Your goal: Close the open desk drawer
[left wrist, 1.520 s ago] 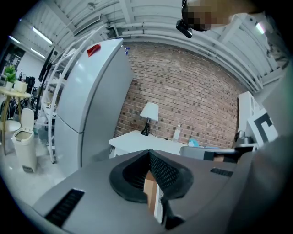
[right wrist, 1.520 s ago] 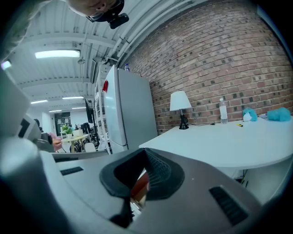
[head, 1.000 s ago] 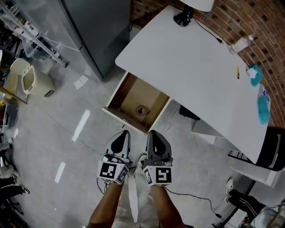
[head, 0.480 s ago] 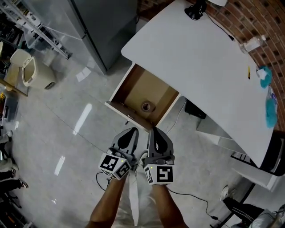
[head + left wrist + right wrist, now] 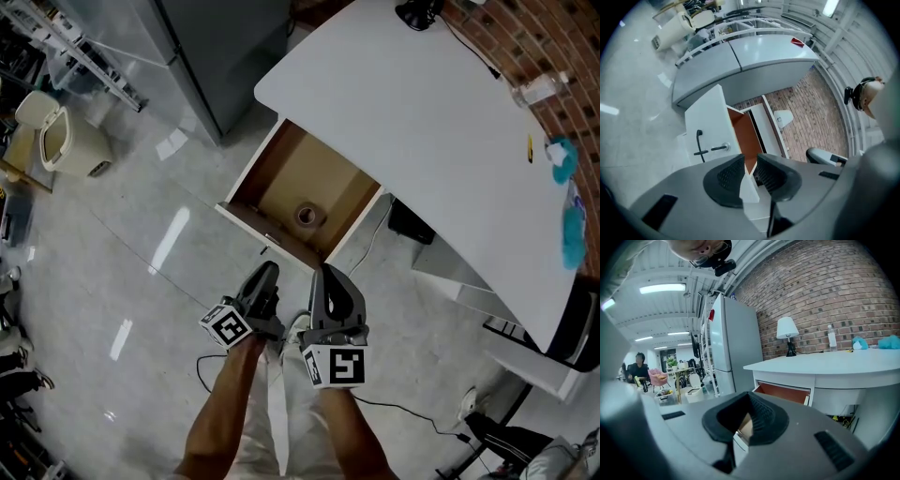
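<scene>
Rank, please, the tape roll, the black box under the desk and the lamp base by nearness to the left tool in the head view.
Left tool, jaws opening, empty:
1. Tape roll, in the drawer.
2. Black box, under the desk.
3. Lamp base, desk's far edge.

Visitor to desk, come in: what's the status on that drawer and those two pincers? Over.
Left gripper jaws opening, nothing between; right gripper shut, empty. Drawer open, tape roll inside. Nothing visible blocking its front.
</scene>
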Action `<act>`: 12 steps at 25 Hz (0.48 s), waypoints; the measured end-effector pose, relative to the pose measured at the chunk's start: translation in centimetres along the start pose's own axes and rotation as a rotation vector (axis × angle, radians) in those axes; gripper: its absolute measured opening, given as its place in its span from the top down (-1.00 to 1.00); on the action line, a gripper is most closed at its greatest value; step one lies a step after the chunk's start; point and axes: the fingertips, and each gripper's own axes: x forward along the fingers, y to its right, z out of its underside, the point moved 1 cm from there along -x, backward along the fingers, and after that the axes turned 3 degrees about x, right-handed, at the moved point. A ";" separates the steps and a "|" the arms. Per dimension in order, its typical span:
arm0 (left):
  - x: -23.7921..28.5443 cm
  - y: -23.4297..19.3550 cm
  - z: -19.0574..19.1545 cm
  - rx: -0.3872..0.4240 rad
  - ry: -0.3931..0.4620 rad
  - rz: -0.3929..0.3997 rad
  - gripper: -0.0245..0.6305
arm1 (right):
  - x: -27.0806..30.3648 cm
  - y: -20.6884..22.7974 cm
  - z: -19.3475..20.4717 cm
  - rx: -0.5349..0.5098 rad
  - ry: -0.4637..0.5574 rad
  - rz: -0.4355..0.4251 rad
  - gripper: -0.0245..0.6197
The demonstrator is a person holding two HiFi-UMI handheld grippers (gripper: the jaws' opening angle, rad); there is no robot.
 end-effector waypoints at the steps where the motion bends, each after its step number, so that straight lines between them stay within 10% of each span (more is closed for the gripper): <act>1: -0.1 -0.8 0.1 -0.031 0.013 -0.004 0.71 | 0.0 0.0 0.1 0.000 -0.002 0.000 0.89; 12: 0.2 -7.1 1.6 -0.250 0.084 -0.052 0.63 | -0.1 -0.3 0.6 0.001 -0.003 -0.009 0.89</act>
